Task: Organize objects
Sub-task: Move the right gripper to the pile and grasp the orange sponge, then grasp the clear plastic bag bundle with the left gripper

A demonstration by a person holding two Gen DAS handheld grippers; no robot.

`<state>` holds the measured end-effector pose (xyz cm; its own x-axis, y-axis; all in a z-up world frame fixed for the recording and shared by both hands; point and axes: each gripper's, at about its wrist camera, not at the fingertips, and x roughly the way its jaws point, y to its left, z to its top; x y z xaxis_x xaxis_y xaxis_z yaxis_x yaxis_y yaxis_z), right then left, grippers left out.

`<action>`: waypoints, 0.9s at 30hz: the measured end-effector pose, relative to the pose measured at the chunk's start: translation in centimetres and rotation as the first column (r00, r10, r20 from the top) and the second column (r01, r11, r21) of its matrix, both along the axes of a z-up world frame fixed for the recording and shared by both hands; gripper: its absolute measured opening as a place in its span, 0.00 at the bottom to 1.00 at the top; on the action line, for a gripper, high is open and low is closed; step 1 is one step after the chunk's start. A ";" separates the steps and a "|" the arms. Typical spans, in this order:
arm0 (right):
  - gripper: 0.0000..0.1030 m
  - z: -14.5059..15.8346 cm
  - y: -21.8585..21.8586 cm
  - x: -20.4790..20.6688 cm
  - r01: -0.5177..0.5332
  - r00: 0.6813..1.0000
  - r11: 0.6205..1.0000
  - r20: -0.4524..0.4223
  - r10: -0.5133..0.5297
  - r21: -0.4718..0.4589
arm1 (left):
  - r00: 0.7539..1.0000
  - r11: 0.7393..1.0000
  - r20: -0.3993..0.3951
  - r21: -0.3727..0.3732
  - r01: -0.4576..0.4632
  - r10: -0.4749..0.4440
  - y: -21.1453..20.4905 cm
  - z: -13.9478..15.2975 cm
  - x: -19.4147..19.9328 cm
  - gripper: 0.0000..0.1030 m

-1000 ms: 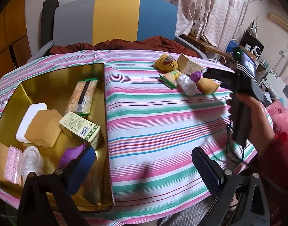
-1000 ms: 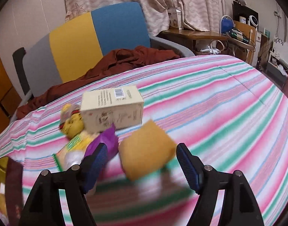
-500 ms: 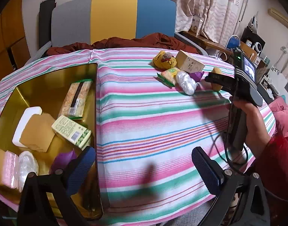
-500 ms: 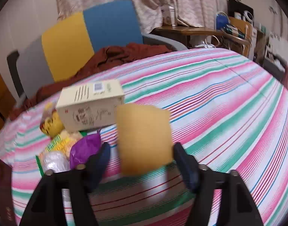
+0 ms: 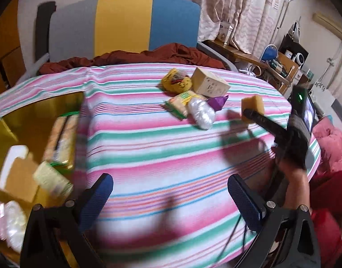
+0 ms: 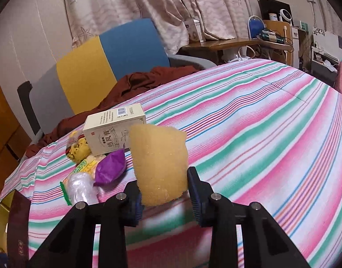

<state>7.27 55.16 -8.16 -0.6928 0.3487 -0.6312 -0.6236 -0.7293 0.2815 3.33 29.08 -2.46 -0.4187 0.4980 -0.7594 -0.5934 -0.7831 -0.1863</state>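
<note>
A yellow sponge [image 6: 157, 160] stands upright between the blue pads of my right gripper [image 6: 164, 189]; its jaws are closing and both pads press on it. The left wrist view shows the same sponge [image 5: 252, 106] at the tip of the right gripper [image 5: 251, 114], just off the striped cloth. Left of it lie a cream box [image 6: 112, 131], a purple packet [image 6: 110, 167], a yellow bag [image 6: 78, 149], a green-yellow packet [image 6: 86, 166] and a clear wrapped bundle [image 6: 81, 188]. My left gripper [image 5: 171, 198] hangs open over bare cloth, holding nothing.
A gold tray [image 5: 36, 109] at the left holds several packets and boxes. A chair [image 5: 126, 22] with a dark red cloth [image 5: 171, 53] stands behind the table. A hand [image 5: 294, 178] grips the right tool near the table's right edge.
My right jaws have closed onto the yellow sponge, which now stands upright and raised. My left gripper has drifted right, away from the gold tray, and stays open.
</note>
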 end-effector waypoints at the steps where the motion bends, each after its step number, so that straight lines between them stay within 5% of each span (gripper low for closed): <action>1: 0.33 0.0 -0.1 0.3 0.002 1.000 1.000 -0.005 -0.002 0.001 | 1.000 1.000 0.004 0.009 -0.006 0.006 0.7 0.0 -0.4 1.00; 13: 0.32 -0.6 0.0 2.2 0.118 0.992 0.993 -0.035 -0.118 0.003 | 0.997 0.995 0.075 0.088 -0.037 0.030 10.3 -3.4 -6.8 0.98; 20: 0.32 -0.6 -0.1 2.2 0.122 0.992 0.992 -0.028 -0.122 0.017 | 0.999 1.000 0.033 0.001 0.003 -0.003 14.2 -5.7 -8.8 0.78; 27: 0.32 -0.8 -0.2 2.2 0.121 0.992 0.992 -0.027 -0.120 0.023 | 0.999 0.995 0.043 0.093 -0.021 0.017 12.2 -6.2 -9.7 0.50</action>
